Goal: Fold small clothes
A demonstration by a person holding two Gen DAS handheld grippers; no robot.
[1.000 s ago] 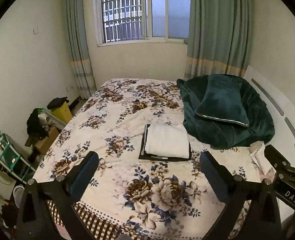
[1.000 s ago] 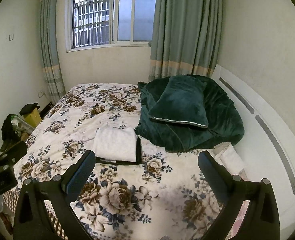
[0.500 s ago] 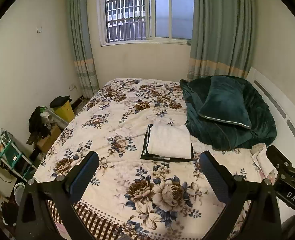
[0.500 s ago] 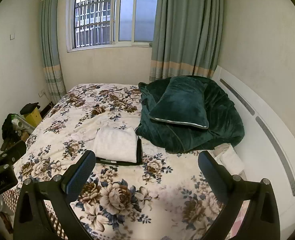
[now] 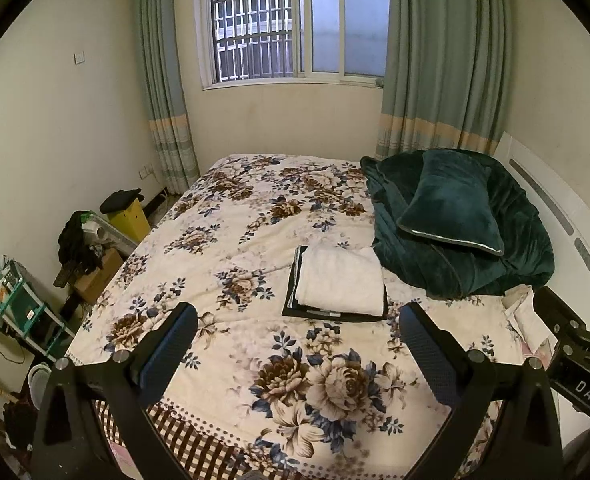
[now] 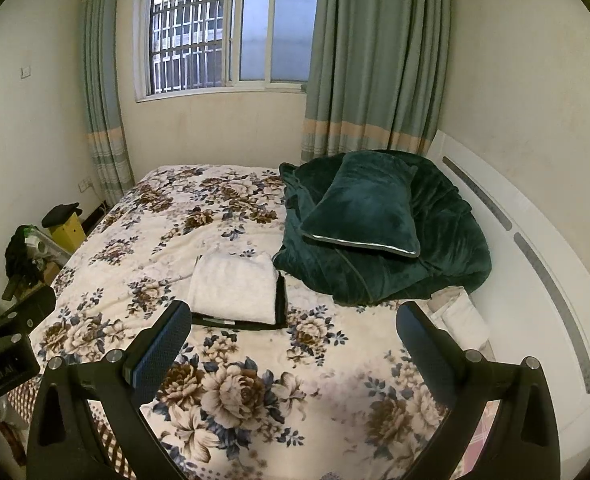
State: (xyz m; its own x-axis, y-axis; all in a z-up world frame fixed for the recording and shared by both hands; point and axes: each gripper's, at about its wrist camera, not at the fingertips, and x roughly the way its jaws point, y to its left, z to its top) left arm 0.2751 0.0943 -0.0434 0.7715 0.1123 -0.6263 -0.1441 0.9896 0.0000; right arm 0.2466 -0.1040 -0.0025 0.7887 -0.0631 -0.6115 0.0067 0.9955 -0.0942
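Bare floral bedspread [image 5: 231, 256] lies between my spread fingers and the folded stack [image 5: 339, 280], so I can pass there. The green blanket heap [image 6: 395, 248] (pillow [image 6: 367, 212] on top) blocks the stack's right, nearly touching it.

Dim, cool daylight comes through the barred window [image 5: 299, 28]. The room is murky and the bed [image 5: 255, 248] softly lit without hard shadows. Walls bow at the rims, corners go black, detail slightly soft throughout.
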